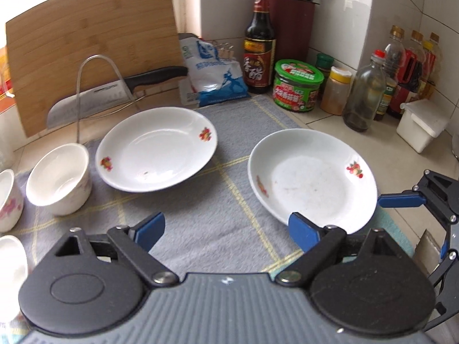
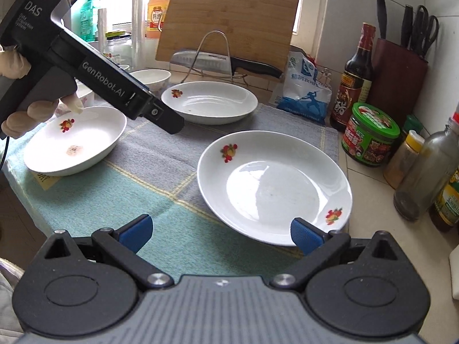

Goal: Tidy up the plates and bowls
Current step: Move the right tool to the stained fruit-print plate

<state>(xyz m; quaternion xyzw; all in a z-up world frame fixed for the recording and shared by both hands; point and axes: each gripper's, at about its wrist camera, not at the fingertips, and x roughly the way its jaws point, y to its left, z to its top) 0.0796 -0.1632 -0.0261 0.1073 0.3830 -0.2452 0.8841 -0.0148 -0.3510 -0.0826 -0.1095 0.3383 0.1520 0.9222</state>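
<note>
Ribbed blue pads of my left gripper (image 1: pixel 226 230) and right gripper (image 2: pixel 222 233) gape, empty, over glossy fruit-printed plates (image 2: pixel 274 186); "GenRobot.AI" marks one handle.

Three shallow white plates with fruit motifs lie upright and apart: near plate (image 2: pixel 274 186), far plate (image 2: pixel 209 101), left plate (image 2: pixel 76 140) with a stained centre. White bowls (image 1: pixel 58 179) stand beside them.

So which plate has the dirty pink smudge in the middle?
The left plate, under the left hand-held gripper, at the cloth's left edge. It has a pinkish smudge in its middle; the near right plate and the back plate show none.
</note>
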